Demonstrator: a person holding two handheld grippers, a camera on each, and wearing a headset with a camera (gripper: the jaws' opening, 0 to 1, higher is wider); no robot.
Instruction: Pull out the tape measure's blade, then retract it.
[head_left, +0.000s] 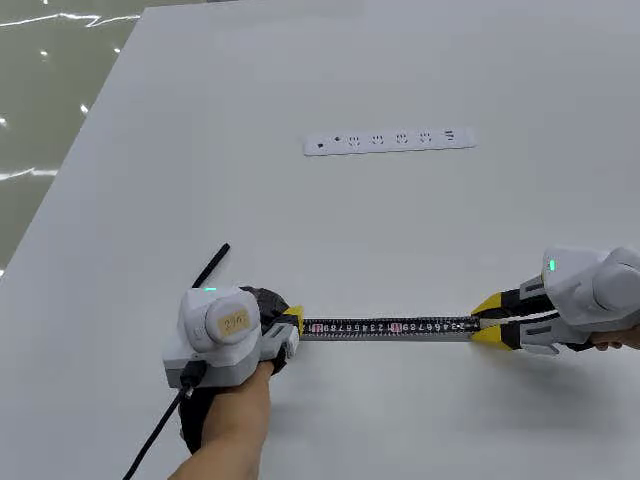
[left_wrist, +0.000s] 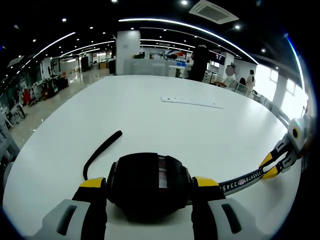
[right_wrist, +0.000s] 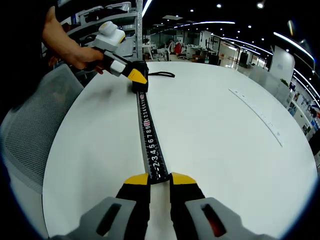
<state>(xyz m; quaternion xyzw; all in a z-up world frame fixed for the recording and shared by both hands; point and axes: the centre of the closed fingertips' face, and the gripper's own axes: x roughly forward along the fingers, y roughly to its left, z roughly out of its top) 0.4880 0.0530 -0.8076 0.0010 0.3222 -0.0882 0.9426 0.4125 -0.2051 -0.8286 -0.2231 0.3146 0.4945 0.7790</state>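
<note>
A black tape measure case (left_wrist: 149, 182) lies on the white table, clamped between the yellow-tipped jaws of my left gripper (head_left: 285, 335), which is shut on it. In the head view the case (head_left: 272, 305) peeks out beside that gripper. Its dark numbered blade (head_left: 390, 327) runs out rightwards, flat over the table, to my right gripper (head_left: 488, 322), which is shut on the blade's end. In the right gripper view the blade (right_wrist: 148, 135) stretches from my right gripper (right_wrist: 159, 178) up to the left gripper (right_wrist: 131, 75). A black wrist strap (left_wrist: 102, 150) trails behind the case.
A white power strip (head_left: 389, 140) lies farther back on the table (head_left: 400, 230). A black cable (head_left: 160, 430) hangs from the left gripper near the table's front edge. A grey mesh chair (right_wrist: 35, 130) stands beside the table. People stand far off in the office.
</note>
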